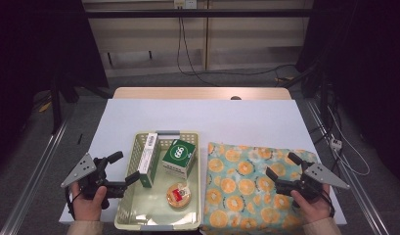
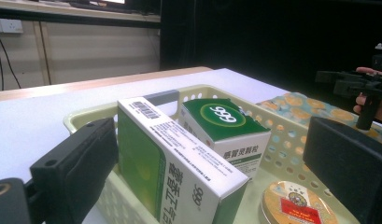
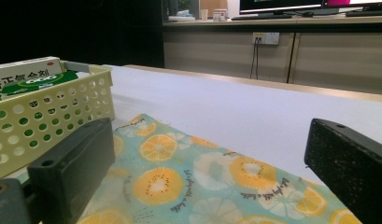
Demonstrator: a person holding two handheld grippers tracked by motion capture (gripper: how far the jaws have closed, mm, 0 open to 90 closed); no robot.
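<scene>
From the high view I see my left gripper [image 1: 123, 168] at the left wall of the perforated basket [image 1: 126, 205], its fingers spread wide, the far one outside the basket and the near one reaching over the rim toward the tall white-and-green medicine box [image 1: 148, 159]. Just past that box stands a squat green 999 box [image 1: 178, 156], and nearer me lies a round tin [image 1: 179, 195]. My right gripper [image 1: 283, 166] hovers over the orange-print cloth [image 1: 236, 191] on the white desk [image 1: 207, 117], fingers spread.

In the left gripper view, the tall box [image 2: 179, 177] sits between my spread fingers [image 2: 76, 168], closer to the left one; I can't tell whether it touches.

In the right gripper view, the cloth [image 3: 188, 172] lies between and below the parted fingers [image 3: 72, 163], the basket [image 3: 48, 116] beyond the left one.
</scene>
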